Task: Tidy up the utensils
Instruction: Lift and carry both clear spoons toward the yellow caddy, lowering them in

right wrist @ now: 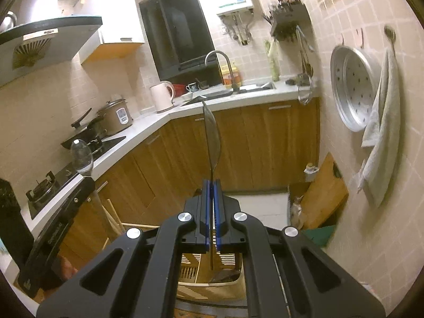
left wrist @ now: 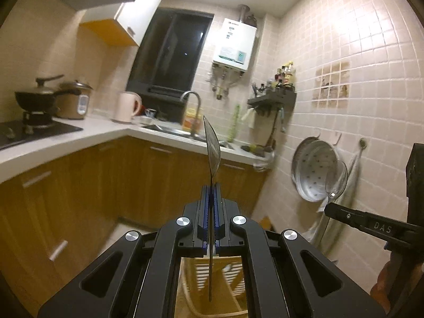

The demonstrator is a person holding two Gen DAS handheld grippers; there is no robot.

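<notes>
Left wrist view: a metal spoon (left wrist: 212, 145) stands edge-on between the blue pads of the left gripper (left wrist: 211, 185), which is clenched on its neck, the bowl rising ahead of the fingertips and the handle running back and down between the black fingers. The gripper points a little below level across a small kitchen, toward the sink (left wrist: 175, 131) and its faucet (left wrist: 192, 106) on the white countertop (left wrist: 79, 135). At the right edge the right gripper (left wrist: 327, 208) reaches in side-on, its body cut off by the frame, with a second spoon (left wrist: 336, 179) gripped at the tip; part of a hand (left wrist: 392, 278) shows below it, blurred.

In the right wrist view, that second spoon (right wrist: 212, 137) is likewise pinched edge-on in the closed right gripper (right wrist: 211, 184), tilted downward toward the wooden cabinets (right wrist: 251, 143). The left gripper (right wrist: 84, 182) enters from the left with its spoon (right wrist: 81, 159) bowl-up. Below both grippers a slatted wooden holder (right wrist: 201, 273) shows only through the gaps in the frames; its contents are hard to make out. A steamer tray (right wrist: 352, 92) and a towel (right wrist: 381, 122) hang on the tiled wall.
</notes>
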